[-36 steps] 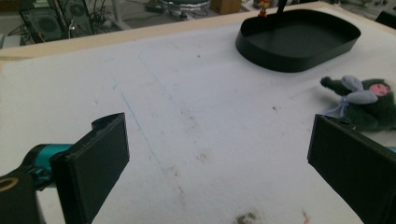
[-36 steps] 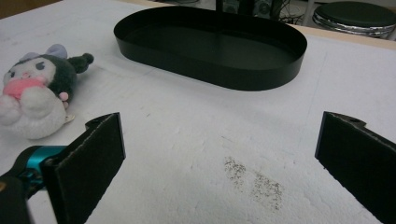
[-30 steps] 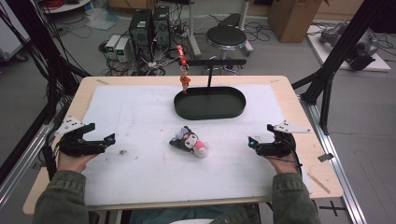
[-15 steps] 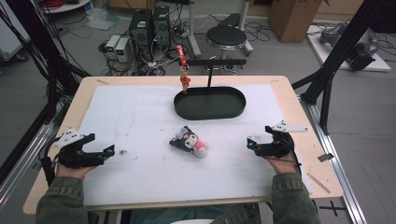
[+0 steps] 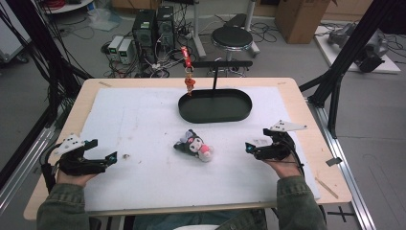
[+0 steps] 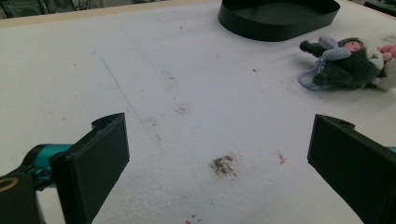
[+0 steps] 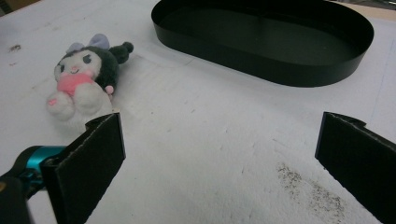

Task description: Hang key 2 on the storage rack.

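One plush toy point(image 5: 194, 146), one black tray point(image 5: 215, 105), two open tools.

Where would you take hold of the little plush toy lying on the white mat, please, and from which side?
Probably across its dark body, from above. The plush toy lies flat on its side on the mat, with nothing touching it, so open jaws can straddle its soft middle. The right gripper looks a little nearer and faces it, jaws wide apart. The thin lilac loop seems a poorer hold.

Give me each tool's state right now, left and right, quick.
Left tool: open, jaws wide apart over bare white table cover, holding nothing.
Right tool: open, holding nothing; plush toy lies apart from it.
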### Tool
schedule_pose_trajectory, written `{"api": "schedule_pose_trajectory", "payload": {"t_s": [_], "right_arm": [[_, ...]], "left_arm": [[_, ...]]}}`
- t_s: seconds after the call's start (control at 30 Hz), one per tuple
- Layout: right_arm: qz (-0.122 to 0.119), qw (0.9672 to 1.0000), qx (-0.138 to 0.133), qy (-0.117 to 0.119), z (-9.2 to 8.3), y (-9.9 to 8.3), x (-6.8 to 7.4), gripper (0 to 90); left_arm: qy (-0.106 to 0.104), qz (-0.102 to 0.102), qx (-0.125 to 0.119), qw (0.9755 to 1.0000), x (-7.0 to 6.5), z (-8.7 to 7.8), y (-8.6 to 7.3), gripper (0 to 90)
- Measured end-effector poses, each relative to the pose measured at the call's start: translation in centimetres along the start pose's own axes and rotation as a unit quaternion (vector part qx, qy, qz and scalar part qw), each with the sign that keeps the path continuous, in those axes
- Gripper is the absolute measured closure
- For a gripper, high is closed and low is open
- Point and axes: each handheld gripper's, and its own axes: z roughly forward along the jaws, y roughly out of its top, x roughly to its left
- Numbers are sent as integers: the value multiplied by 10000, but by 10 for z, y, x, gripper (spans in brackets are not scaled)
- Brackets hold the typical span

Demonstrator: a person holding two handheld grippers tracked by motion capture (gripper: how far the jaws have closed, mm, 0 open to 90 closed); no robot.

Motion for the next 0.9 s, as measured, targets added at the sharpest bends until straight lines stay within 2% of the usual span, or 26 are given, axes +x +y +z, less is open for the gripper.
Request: {"api": "schedule_pose_trajectory", "payload": {"t_s": [0.27,0.47,0.77,0.9], "right_arm": [[-86,9999,71,75,4,7,6,5],[-243,9990,255,283,25,22,23,5],[-554,9952,548,585,58,44,51,5],[-480,9939,591,793,70,53,60,5]], "left_arm": [[2,9,-6,10000,0,0,0,58],[-27,-12,-20,10000,2,0,0,59],[-35,-4,-6,10000,2,0,-1,59],[-41,1,12,10000,2,1,-1,58]]}}
